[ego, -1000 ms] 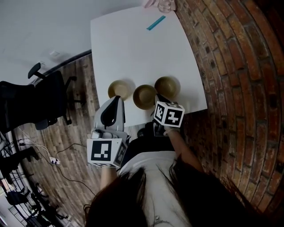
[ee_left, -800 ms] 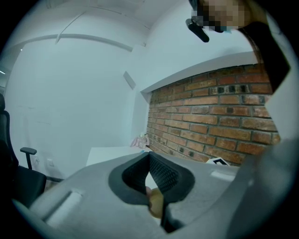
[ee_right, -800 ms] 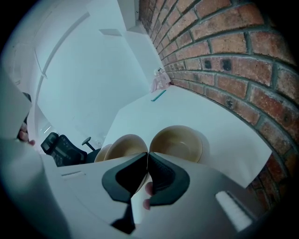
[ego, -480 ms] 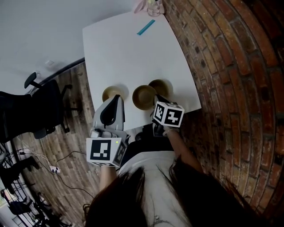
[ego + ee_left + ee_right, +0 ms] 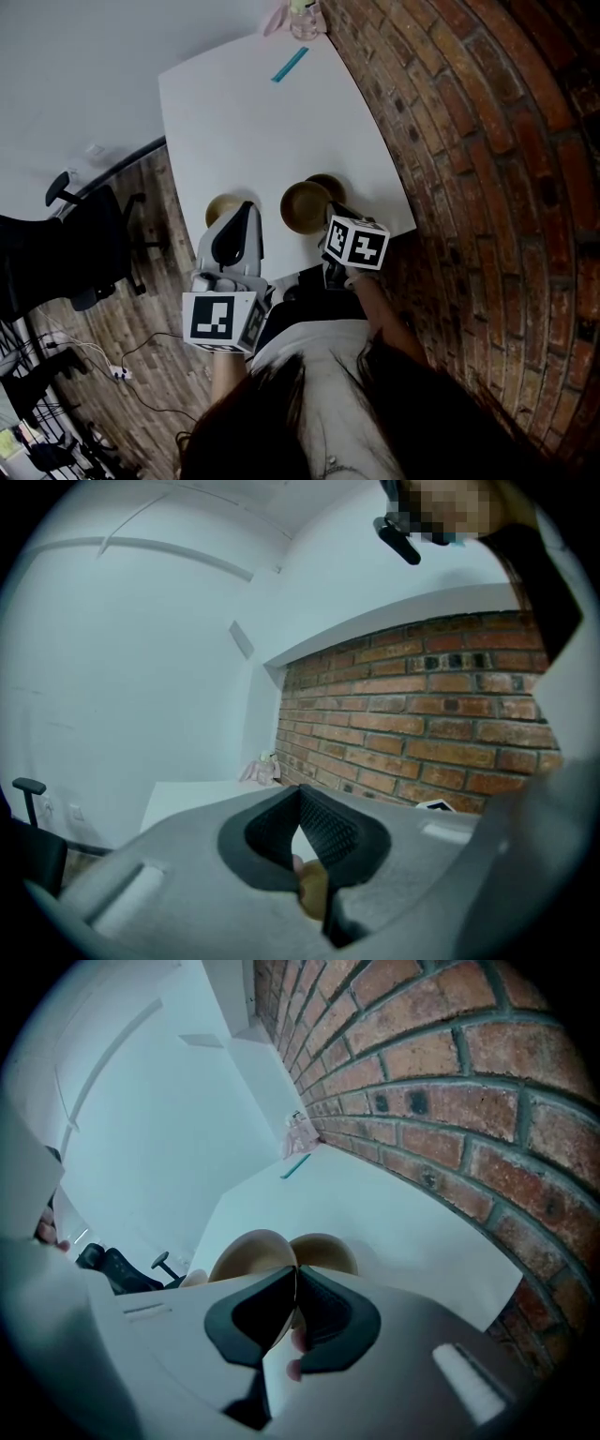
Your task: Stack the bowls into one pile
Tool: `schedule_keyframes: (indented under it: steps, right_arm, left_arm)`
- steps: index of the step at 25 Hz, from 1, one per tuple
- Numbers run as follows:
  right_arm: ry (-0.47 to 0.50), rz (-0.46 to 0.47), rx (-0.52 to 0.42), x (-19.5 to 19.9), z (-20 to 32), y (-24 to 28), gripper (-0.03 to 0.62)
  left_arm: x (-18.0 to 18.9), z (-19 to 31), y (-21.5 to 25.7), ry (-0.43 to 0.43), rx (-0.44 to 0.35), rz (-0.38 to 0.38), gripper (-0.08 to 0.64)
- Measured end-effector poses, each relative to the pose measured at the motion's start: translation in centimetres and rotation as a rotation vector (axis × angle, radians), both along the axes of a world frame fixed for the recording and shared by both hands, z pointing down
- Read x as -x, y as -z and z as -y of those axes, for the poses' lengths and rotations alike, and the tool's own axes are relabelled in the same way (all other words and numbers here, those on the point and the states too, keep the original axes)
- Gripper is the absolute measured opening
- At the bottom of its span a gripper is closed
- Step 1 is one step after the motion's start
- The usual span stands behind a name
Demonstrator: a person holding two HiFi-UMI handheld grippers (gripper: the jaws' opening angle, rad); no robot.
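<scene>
Three tan bowls are at the near edge of the white table [image 5: 244, 122]. My right gripper [image 5: 329, 210] is shut on the near rim of the middle bowl [image 5: 304, 206], which overlaps the right bowl [image 5: 331, 184] behind it. In the right gripper view the jaws [image 5: 296, 1274] pinch the held bowl's rim [image 5: 246, 1252], with the other bowl [image 5: 328, 1251] just beyond. The left bowl [image 5: 221, 208] sits alone beside the tip of my left gripper [image 5: 246, 210]. That gripper [image 5: 300, 794] is shut, holds nothing and points up at the wall.
A brick wall [image 5: 469, 141] runs along the table's right side. A teal strip [image 5: 290, 65] and a pink item with a glass [image 5: 295, 14] lie at the far end. An office chair [image 5: 56, 253] stands on the wood floor at the left.
The middle bowl, held by my right gripper, has shifted right across the table and now overlaps the right bowl. The left gripper keeps its pose; the left bowl has not moved on the table.
</scene>
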State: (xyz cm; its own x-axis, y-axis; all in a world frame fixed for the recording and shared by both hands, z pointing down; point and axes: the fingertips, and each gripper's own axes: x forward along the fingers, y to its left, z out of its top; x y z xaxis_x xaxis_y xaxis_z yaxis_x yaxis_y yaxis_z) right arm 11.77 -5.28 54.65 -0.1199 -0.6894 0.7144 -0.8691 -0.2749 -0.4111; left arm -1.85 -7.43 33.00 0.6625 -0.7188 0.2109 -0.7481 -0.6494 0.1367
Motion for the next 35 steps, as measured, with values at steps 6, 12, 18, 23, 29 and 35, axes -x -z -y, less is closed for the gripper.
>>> schedule_keyframes:
  steps: [6, 12, 18, 23, 29, 35]
  right_arm:
    - [-0.024, 0.007, -0.005, -1.1, 0.1, 0.1, 0.018]
    - [-0.050, 0.004, 0.000, -2.3, 0.1, -0.1, 0.018]
    - [-0.066, 0.003, 0.017, -3.2, -0.1, -0.9, 0.018]
    - [-0.079, 0.003, 0.032, -3.8, 0.0, -1.6, 0.018]
    - [-0.084, 0.003, 0.046, -4.5, 0.2, -2.4, 0.018]
    - [-0.070, -0.013, 0.059, -5.0, 0.5, -3.0, 0.018]
  left_arm:
    - [-0.9, 0.5, -0.4, -0.026, 0.001, 0.014, 0.002]
    - [-1.7, 0.8, -0.5, -0.034, 0.007, 0.010, 0.002]
    - [-2.3, 1.2, -0.5, -0.028, 0.019, -0.004, 0.001]
    - [-2.3, 1.3, -1.6, -0.038, 0.027, 0.038, 0.002]
    - [-2.8, 1.8, -1.7, -0.028, 0.033, 0.036, 0.002]
    - [-2.9, 2.2, -2.4, -0.021, 0.038, 0.057, 0.002]
